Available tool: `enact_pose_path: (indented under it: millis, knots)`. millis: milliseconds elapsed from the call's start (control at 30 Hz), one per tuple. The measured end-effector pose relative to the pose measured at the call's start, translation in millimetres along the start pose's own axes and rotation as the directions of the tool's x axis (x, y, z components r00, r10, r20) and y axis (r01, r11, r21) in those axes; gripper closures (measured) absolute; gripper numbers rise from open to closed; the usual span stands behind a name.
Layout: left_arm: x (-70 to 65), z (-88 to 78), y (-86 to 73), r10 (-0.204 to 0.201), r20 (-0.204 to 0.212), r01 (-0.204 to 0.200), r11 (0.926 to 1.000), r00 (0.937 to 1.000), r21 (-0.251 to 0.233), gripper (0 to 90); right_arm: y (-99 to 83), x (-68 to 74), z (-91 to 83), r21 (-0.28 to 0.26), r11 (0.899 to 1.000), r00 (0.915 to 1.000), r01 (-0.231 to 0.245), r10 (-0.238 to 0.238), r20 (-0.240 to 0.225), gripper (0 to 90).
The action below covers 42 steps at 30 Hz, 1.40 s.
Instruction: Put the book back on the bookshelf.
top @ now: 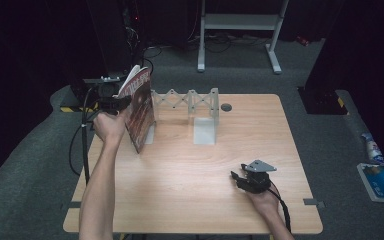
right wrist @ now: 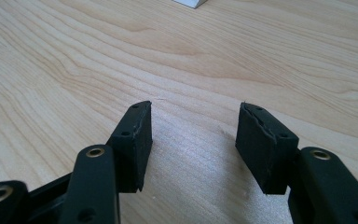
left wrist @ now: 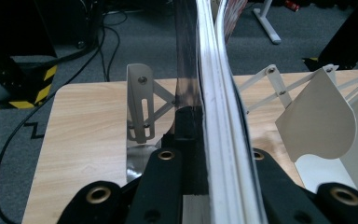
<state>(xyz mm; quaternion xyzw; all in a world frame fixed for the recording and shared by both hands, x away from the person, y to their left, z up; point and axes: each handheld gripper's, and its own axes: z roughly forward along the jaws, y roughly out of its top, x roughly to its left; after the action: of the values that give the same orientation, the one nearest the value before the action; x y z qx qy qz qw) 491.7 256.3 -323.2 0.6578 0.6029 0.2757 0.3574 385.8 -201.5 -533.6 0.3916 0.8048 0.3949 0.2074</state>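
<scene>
High view: left gripper (top: 121, 104) clamped on upright magazine (top: 141, 107), far left on table (top: 190, 165), beside white expanding rack (top: 190, 102). Right gripper (top: 240, 178), jaws apart, empty, resting near right.

The high view looks forward and down on the table (top: 190, 165); both gripper views sit very near this table (left wrist: 88, 121), probably facing its far edge.

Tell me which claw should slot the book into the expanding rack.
Left. The left claw is shut on the book, held upright at the rack's left end. The right claw sits open over the table near its front edge, holding nothing.
</scene>
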Motion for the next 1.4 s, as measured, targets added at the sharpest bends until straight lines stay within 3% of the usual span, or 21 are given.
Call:
enact_pose_path:
  millis: [100,333,667,767,1400]
  knots:
    - [-1.3,1.4,-2.1,-0.018,0.011,0.019,0.9995,0.9998,-0.027,83.9,0.1,0.1,0.1,0.000,1.000,1.0000,-0.002,0.002,-0.001,45.7]
    - [-3.4,6.3,-8.2,0.000,0.006,0.001,0.9991,1.0000,-0.043,83.7,0.0,0.1,0.0,0.001,1.000,1.0000,-0.003,0.003,0.000,45.7]
    - [-4.3,7.6,-10.2,0.029,0.015,-0.028,0.9994,0.9995,-0.020,82.3,0.0,0.1,0.0,0.000,1.000,1.0000,-0.003,0.003,0.000,45.7]
    - [-2.5,5.9,-11.1,0.047,-0.004,-0.047,0.9989,0.9989,-0.003,81.3,0.0,0.0,0.1,0.000,1.000,1.0000,-0.001,0.001,0.000,45.7]
    - [12.6,3.7,-11.8,0.044,-0.051,-0.043,0.9989,0.9977,0.018,76.3,0.0,0.0,0.0,0.000,1.000,1.0000,-0.002,0.002,0.000,45.7]
